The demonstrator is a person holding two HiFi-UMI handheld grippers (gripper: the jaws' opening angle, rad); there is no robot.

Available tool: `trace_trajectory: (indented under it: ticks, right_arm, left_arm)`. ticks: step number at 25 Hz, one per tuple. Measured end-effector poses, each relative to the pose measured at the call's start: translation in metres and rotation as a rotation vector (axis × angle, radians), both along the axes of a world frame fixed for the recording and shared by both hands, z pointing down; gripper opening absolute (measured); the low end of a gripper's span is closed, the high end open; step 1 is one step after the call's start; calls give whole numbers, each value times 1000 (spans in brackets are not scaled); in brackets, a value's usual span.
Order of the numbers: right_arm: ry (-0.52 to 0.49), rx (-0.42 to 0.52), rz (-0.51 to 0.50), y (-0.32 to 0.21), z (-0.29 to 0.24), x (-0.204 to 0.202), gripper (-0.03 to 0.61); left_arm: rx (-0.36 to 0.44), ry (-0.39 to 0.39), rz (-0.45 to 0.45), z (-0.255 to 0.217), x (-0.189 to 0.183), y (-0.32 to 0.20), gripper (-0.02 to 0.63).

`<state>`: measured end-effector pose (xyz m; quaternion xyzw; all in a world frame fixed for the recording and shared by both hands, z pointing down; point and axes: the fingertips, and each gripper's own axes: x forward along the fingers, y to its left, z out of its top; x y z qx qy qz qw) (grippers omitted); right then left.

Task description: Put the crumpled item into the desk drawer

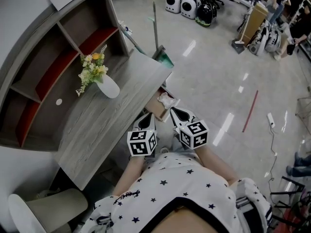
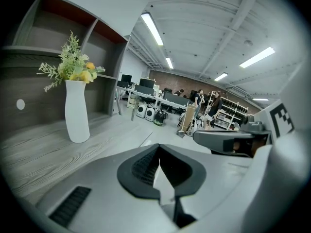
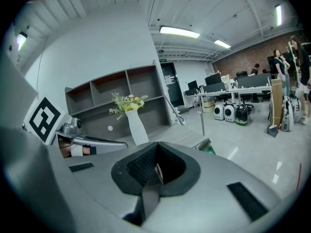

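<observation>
A white crumpled item (image 1: pixel 166 101) lies in the open desk drawer (image 1: pixel 154 108), which sticks out from under the grey desk's (image 1: pixel 112 120) near edge. My left gripper (image 1: pixel 146 119) (image 2: pixel 158 165) hovers just in front of the drawer, jaws closed together with nothing between them. My right gripper (image 1: pixel 176 114) (image 3: pixel 156 170) is beside it, close to the crumpled item, also shut and empty. Each gripper view shows the other gripper alongside. The drawer is hidden from both gripper views.
A white vase with yellow flowers (image 1: pixel 103 81) (image 2: pixel 77 108) (image 3: pixel 134 123) stands on the desk in front of a shelf unit (image 1: pixel 53 67). A chair (image 1: pixel 43 210) is at lower left. Beyond the desk are glossy floor, bags (image 1: pixel 190 6) and people at the far right.
</observation>
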<state>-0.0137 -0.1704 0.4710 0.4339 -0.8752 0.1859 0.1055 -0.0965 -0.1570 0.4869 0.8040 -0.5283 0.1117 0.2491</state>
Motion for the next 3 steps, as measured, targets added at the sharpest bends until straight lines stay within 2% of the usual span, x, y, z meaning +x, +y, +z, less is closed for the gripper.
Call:
trace_trajectory:
  ticks: [3]
  right_arm:
    - [0,1,-1,-1,-1,-1,-8]
  left_arm:
    - [-2,0,-1,0,-1,0,14]
